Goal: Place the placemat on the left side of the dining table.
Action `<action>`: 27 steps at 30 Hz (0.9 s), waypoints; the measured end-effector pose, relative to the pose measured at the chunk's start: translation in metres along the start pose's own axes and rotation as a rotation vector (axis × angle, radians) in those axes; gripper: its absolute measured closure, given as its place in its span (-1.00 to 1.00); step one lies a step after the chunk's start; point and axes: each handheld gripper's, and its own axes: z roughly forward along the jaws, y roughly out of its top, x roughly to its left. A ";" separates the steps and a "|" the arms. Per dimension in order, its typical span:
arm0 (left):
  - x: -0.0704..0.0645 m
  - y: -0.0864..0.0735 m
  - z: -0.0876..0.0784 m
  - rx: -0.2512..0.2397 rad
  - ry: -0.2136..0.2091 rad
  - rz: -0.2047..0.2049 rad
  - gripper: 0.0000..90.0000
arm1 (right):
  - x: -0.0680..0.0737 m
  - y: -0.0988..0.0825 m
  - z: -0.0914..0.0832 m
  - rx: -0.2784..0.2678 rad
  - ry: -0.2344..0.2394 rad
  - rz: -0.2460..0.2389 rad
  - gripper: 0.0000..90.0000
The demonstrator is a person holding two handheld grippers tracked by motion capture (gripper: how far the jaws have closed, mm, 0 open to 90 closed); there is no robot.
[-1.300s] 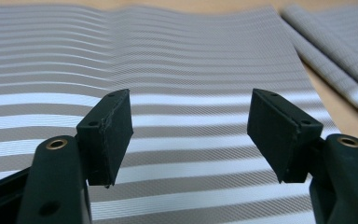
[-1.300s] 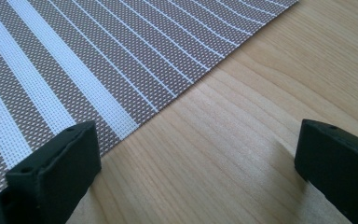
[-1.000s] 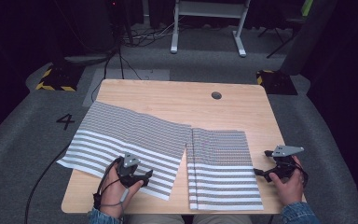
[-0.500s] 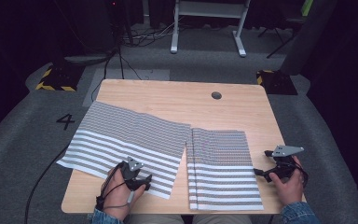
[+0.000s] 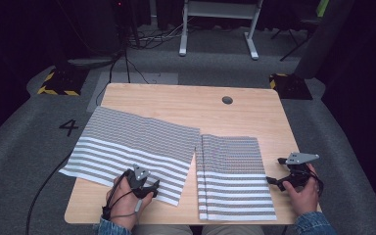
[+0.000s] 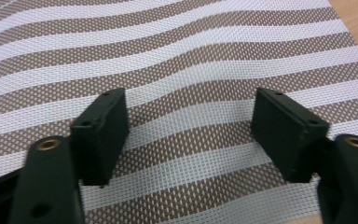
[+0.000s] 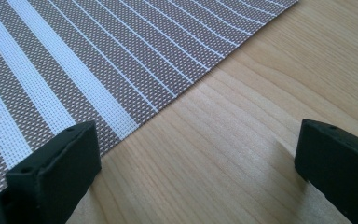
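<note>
My left gripper [image 5: 152, 186] has slid a little toward me over the near edge of the wide mat [image 5: 132, 147], and its fingers [image 6: 101, 133], after spreading to their fullest, have just been closing; they are still released, wide apart, with striped mesh under and between them but nothing pinched. In the left gripper view the weave rises in a low ripple just ahead of the pads, so I judge a pinch on that near edge is about to begin, the start of folding or dragging the mat.

My right gripper [image 5: 273, 182] has kept its place on the bare table [image 5: 176, 98], just beside the right edge of the folded mat [image 5: 232, 176]. Its fingers [image 7: 58, 163] are released too, one over the mat's border, the other over wood.

The wide mat lies flat on the table's left half, its left corner hanging past the edge; the folded one sits right of it, their near corners all but touching.

No containers stand on the table; a round cable hole [image 5: 227, 100] marks its far side.
</note>
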 end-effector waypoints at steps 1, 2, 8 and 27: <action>0.001 0.000 0.000 -0.008 -0.002 0.008 -0.15 | 0.000 0.000 0.000 0.000 0.000 0.000 -0.99; 0.002 0.001 0.000 -0.014 0.007 0.006 -0.02 | 0.000 0.000 0.000 0.000 0.000 0.000 -0.99; 0.017 0.005 0.002 -0.041 -0.014 0.010 0.80 | 0.000 0.000 0.000 0.000 -0.001 0.000 -0.99; -0.001 0.016 -0.066 -0.341 -0.351 0.217 0.92 | 0.000 0.000 0.000 0.000 -0.003 -0.001 -0.99</action>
